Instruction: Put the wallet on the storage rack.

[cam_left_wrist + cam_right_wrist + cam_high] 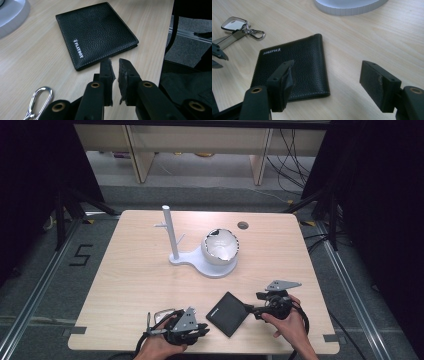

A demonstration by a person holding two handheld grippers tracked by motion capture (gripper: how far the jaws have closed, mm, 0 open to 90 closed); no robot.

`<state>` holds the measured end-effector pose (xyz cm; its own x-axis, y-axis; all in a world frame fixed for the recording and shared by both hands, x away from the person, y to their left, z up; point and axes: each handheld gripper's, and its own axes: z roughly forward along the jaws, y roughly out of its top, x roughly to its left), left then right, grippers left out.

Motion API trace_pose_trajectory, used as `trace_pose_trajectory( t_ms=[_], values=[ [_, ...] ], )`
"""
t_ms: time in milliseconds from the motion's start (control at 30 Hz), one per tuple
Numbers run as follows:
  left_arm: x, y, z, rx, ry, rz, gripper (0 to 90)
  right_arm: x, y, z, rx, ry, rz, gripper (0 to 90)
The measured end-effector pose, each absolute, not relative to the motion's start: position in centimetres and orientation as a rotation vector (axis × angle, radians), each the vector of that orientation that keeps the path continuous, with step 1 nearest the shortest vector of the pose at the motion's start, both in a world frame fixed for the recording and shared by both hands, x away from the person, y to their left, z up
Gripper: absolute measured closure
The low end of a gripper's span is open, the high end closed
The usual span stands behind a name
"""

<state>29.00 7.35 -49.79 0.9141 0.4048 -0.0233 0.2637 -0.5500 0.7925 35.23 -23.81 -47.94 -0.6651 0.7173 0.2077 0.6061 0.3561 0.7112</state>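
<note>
A black leather wallet (227, 312) with a small white logo lies flat near the table's front edge. My right gripper (250, 309) is at its right corner, open. In the right gripper view the wide jaws (327, 66) straddle the near end of the wallet (294, 67) without touching it. My left gripper (202, 330) lies low just left of the wallet. In the left gripper view its jaws (117, 67) stand almost together, a thin slit between them, nothing held, pointing at the wallet's (97, 32) near edge.
A key bunch with a carabiner (162, 315) lies by the left hand; the carabiner (40, 100) and keys (237, 27) are on the bare wood. A white stand (210, 267) with a pole (170, 232) and a bowl (220, 247) sits mid-table. The table's edge (162, 62) is close.
</note>
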Motion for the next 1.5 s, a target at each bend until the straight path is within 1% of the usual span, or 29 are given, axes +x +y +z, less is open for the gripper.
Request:
trace_pose_trajectory(
  t_ms=[167, 333, 367, 467, 533, 667, 867, 1033, 1133, 1333, 1500],
  values=[
    [29.4, 6.2, -50.0, 2.193, 0.456, 0.195, 86.1, 35.9, -23.1, -48.1, 1.207, 2.501, 1.181, 30.3],
    [29.9, 5.4, -50.4, 2.214, 0.451, 0.209, 88.0, 36.5, -22.4, -48.3, 1.192, 2.545, 1.192, 32.1],
    [30.1, 5.2, -50.4, 2.219, 0.446, 0.192, 88.3, 36.6, -22.3, -48.4, 1.198, 2.544, 1.198, 32.2],
    [30.4, 5.1, -50.6, 2.255, 0.433, 0.217, 88.5, 37.0, -21.9, -48.7, 1.217, 2.567, 1.169, 33.3],
    [30.5, 4.7, -50.8, 2.232, 0.458, 0.205, 88.4, 37.3, -21.6, -49.0, 1.224, 2.552, 1.179, 34.2],
    [30.8, 4.5, -51.0, 2.24, 0.464, 0.208, 88.4, 37.7, -21.0, -49.4, 1.237, 2.579, 1.172, 36.4],
    [30.8, 4.1, -51.1, 2.292, 0.448, 0.203, 87.9, 38.2, -20.6, -49.6, 1.246, 2.632, 1.137, 39.2],
    [30.9, 4.0, -51.0, 2.317, 0.454, 0.206, 87.8, 38.6, -20.5, -50.1, 1.309, 2.667, 1.155, 43.4],
    [30.8, 3.9, -51.1, 2.319, 0.465, 0.205, 87.9, 38.6, -20.5, -50.2, 1.334, 2.685, 1.194, 47.5],
    [30.7, 3.8, -51.1, 2.328, 0.466, 0.222, 88.3, 38.6, -20.7, -50.2, 1.401, 2.684, 1.242, 48.3],
    [30.7, 3.8, -51.1, 2.331, 0.455, 0.239, 88.3, 38.7, -21.8, -50.1, 1.463, 2.682, 1.315, 56.4]
  ],
)
